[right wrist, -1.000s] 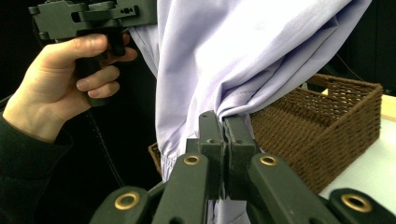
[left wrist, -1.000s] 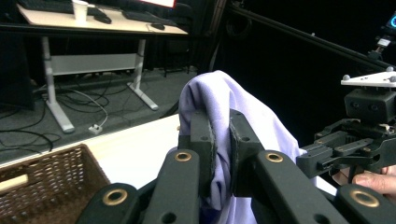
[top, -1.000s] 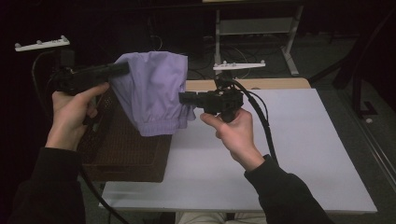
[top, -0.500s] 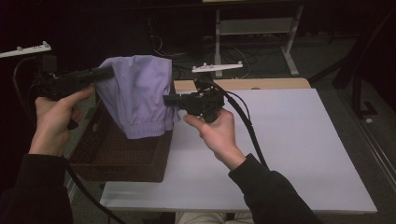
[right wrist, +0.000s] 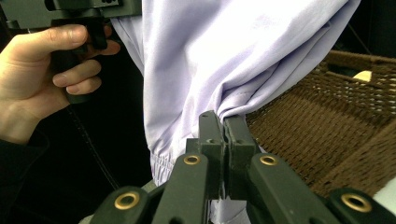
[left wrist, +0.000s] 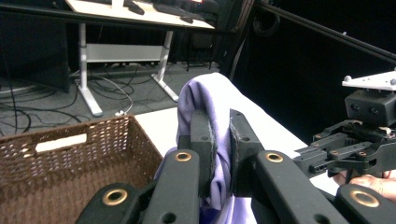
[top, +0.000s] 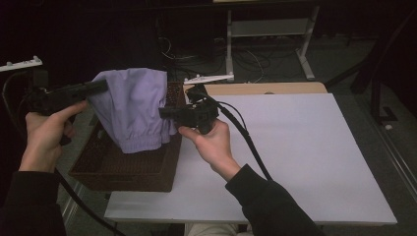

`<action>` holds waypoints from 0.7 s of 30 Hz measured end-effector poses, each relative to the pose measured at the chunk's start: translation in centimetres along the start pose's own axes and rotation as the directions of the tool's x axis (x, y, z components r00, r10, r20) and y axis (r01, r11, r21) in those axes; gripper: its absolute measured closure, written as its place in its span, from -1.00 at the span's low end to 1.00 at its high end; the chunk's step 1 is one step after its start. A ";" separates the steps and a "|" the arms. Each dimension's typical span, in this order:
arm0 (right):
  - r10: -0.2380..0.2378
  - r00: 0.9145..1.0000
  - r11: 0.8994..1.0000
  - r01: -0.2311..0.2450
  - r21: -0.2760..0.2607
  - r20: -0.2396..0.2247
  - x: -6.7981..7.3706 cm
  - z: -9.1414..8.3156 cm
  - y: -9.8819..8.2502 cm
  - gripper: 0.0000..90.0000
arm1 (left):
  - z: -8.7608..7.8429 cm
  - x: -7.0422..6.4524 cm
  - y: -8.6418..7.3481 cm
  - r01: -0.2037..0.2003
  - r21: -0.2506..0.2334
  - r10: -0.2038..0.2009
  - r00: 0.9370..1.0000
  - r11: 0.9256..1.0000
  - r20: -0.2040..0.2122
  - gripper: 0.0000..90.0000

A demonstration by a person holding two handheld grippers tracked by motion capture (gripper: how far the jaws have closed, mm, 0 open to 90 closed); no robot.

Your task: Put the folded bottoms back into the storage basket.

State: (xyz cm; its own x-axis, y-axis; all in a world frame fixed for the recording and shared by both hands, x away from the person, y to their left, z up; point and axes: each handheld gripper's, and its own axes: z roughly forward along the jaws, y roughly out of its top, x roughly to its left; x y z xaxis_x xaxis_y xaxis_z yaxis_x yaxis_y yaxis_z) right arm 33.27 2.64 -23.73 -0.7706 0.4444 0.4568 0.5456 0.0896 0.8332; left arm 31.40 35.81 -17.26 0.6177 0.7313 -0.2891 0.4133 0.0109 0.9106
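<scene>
- My left claw (top: 101, 87) is clamped on a fold of the lilac garment (top: 134, 110); in the left gripper view the cloth (left wrist: 210, 100) is bunched between the two pads, which pinch it tight.
- My right claw (top: 164, 112) is closed on the other side of it; in the right gripper view the fabric (right wrist: 224, 56) gathers into a puckered knot just where the jaws meet.
- The garment hangs in the air between my two claws, over the brown wicker basket (top: 98, 164), which sits at the left edge of the white table (top: 305, 157). Its gathered hem dangles lowest, just above the basket's inside.
- It is thin, soft and light, I judge: it drapes in loose folds and will sag wherever I do not hold it. Nothing about it is fragile, but the smooth cloth could slide out of a shallow pinch.
- A thick fold or the elastic hem gives the surest hold; a single layer near an edge would be the weakest.
- The basket's rough weave might snag the fabric if it is dragged over the rim.
</scene>
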 end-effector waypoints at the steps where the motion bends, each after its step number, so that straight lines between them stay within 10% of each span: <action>1: 0.003 1.000 1.000 -0.003 0.003 -0.002 0.0 0.2 -0.1 0.94 | -0.1 0.1 -0.1 0.003 0.001 -0.003 1.000 1.000 -0.003 0.84; 21: 0.037 0.999 0.998 -0.034 0.058 -0.038 -0.1 5.4 -3.4 0.94 | -0.7 4.1 -4.0 0.078 0.056 -0.073 0.994 0.995 -0.078 0.84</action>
State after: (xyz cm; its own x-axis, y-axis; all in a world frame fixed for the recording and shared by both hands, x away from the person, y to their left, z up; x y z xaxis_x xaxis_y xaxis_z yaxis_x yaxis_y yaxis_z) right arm 33.27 7.07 -28.26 -0.7620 0.4134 0.4985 0.5901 0.1261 0.7974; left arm 31.83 39.28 -21.87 0.5319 0.7794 -0.3311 0.4969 0.0294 0.8673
